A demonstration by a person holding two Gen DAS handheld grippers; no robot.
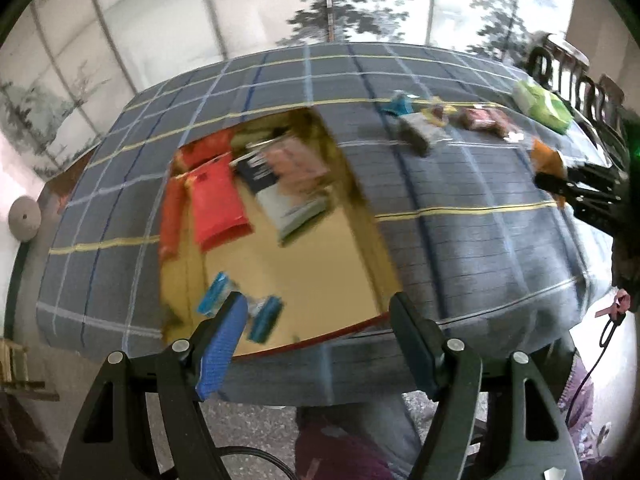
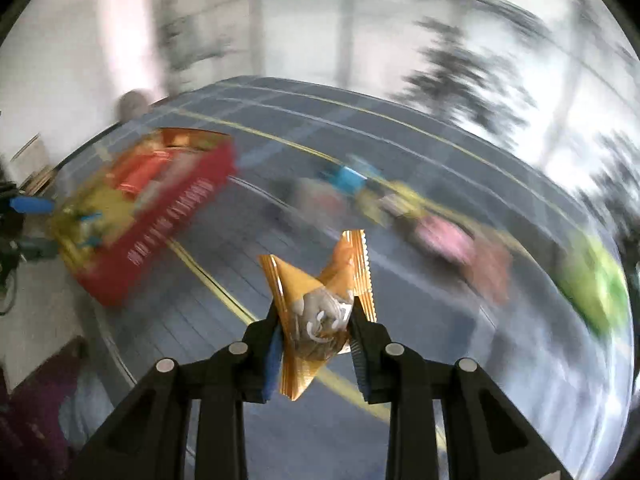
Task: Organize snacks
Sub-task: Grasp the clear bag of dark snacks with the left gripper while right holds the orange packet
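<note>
- Right gripper (image 2: 316, 340) fingers pinched tight on an orange snack packet (image 2: 320, 304), held up off the table (image 2: 400, 360), crumpled between the pads.
- Left gripper (image 1: 316, 336) fingers wide apart, nothing between them, above the box's near edge.
- Red box (image 1: 320, 248) with gold inside sits near the table's left edge; red packets (image 1: 216, 204), a book-like pack and blue packets (image 1: 216, 294) lie in it.
- Loose snacks in a row toward the table's far right corner; green pack (image 1: 544, 106) at the end.
- Right view blurred.
</note>
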